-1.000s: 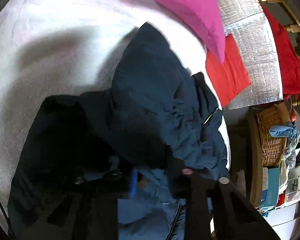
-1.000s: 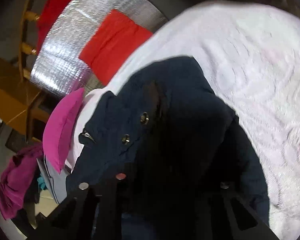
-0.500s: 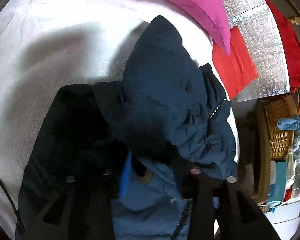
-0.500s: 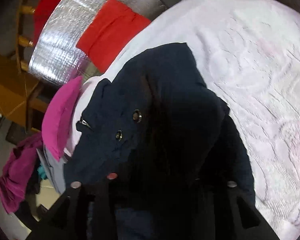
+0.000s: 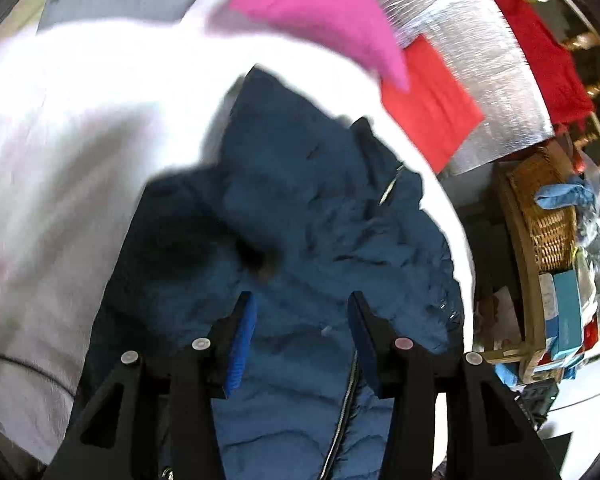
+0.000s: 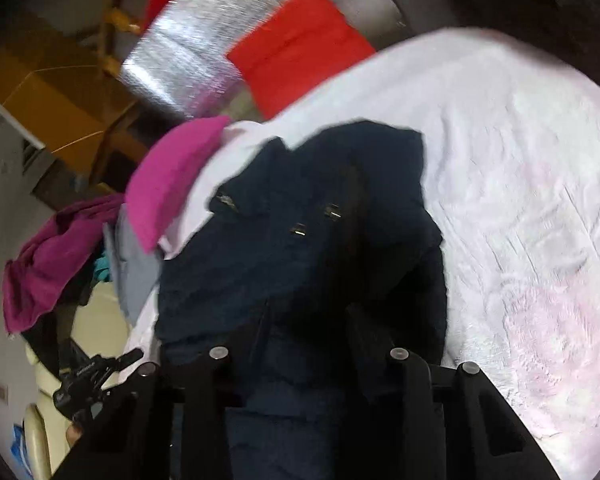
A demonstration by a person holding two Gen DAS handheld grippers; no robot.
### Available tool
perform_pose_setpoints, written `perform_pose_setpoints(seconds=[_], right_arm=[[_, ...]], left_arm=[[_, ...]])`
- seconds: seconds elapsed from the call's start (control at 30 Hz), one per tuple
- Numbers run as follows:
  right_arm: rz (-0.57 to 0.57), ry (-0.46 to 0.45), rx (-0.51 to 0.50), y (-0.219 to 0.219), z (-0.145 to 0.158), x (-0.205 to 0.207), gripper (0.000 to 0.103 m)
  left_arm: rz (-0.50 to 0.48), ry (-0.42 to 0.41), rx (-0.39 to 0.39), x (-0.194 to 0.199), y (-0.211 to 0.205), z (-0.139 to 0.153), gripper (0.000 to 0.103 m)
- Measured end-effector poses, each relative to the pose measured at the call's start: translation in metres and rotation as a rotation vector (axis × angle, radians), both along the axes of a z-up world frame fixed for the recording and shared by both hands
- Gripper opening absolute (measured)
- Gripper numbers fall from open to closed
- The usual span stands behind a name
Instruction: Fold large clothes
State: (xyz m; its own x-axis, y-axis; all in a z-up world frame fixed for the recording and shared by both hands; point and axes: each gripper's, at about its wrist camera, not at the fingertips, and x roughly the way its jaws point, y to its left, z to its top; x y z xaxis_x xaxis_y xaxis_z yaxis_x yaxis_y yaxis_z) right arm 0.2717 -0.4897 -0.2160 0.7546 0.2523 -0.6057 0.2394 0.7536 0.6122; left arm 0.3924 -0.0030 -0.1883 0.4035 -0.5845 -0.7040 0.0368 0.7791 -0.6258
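Observation:
A dark navy padded jacket (image 5: 300,208) lies bunched on a white bedspread (image 5: 68,128). It has a zipper and metal snaps. In the left wrist view my left gripper (image 5: 300,312) is open just above the jacket, with nothing between its blue-padded fingers (image 5: 242,336). In the right wrist view the jacket (image 6: 300,220) fills the centre and my right gripper (image 6: 300,320) is open over it, its fingers dark against the cloth. The bedspread (image 6: 520,200) spreads to the right.
A pink pillow (image 5: 320,8) and a red cloth (image 5: 428,96) on a silver mat (image 5: 492,80) lie beyond the jacket. A wicker basket (image 5: 544,216) and boxes stand at the right. A magenta garment (image 6: 52,256) hangs off the bed's left side.
My left gripper has let go of the jacket and opened, rising clear of it. The right gripper has also opened, and the jacket has dropped onto the bed.

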Motion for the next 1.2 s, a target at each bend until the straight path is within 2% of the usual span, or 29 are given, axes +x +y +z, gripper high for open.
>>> perform_pose_setpoints(seconds=[0.1,0.2,0.3,0.4,0.47,0.53,0.7,0.8,0.87,0.93,0.97,1.03,1.2], right_arm=[[-0.026,-0.049,0.000,0.009,0.002,0.012,0.042],[-0.054,-0.044,-0.014,0.017,-0.007,0.030,0.042],[-0.051,-0.016,-0.018,0.022,-0.019,0.045,0.042],[-0.033,0.062,-0.021,0.028,-0.041,0.067,0.042],[-0.022,0.136,-0.041,0.031,-0.058,0.080,0.038],[-0.027,0.147,-0.052,0.033,-0.058,0.082,0.036],[0.000,0.005,-0.014,0.044,-0.029,0.077,0.039],[0.057,-0.009,-0.013,0.066,-0.026,0.084,0.039],[0.092,0.034,-0.005,0.080,-0.039,0.095,0.039],[0.106,0.116,-0.050,0.092,-0.055,0.109,0.039],[0.103,0.132,-0.072,0.096,-0.060,0.112,0.038],[0.102,0.133,-0.074,0.096,-0.058,0.111,0.038],[0.101,0.047,-0.025,0.088,-0.037,0.092,0.039]], left_arm=[[0.024,-0.091,0.065,0.008,-0.008,0.005,0.054],[0.067,-0.116,0.140,0.028,-0.016,-0.003,0.054],[0.094,-0.098,0.213,0.046,-0.020,-0.018,0.055],[0.083,0.015,0.312,0.061,-0.024,-0.049,0.062],[0.071,0.014,0.313,0.062,-0.020,-0.053,0.064],[0.057,0.013,0.318,0.061,-0.019,-0.047,0.063],[0.006,-0.113,0.276,0.046,-0.026,-0.016,0.063],[-0.056,-0.179,0.297,0.039,-0.044,-0.008,0.063],[-0.097,-0.167,0.315,0.040,-0.058,-0.017,0.064],[-0.128,-0.141,0.367,0.044,-0.070,-0.029,0.065],[-0.136,-0.144,0.401,0.046,-0.075,-0.035,0.065],[-0.143,-0.143,0.418,0.047,-0.078,-0.036,0.065],[-0.106,-0.146,0.311,0.044,-0.061,-0.020,0.065]])
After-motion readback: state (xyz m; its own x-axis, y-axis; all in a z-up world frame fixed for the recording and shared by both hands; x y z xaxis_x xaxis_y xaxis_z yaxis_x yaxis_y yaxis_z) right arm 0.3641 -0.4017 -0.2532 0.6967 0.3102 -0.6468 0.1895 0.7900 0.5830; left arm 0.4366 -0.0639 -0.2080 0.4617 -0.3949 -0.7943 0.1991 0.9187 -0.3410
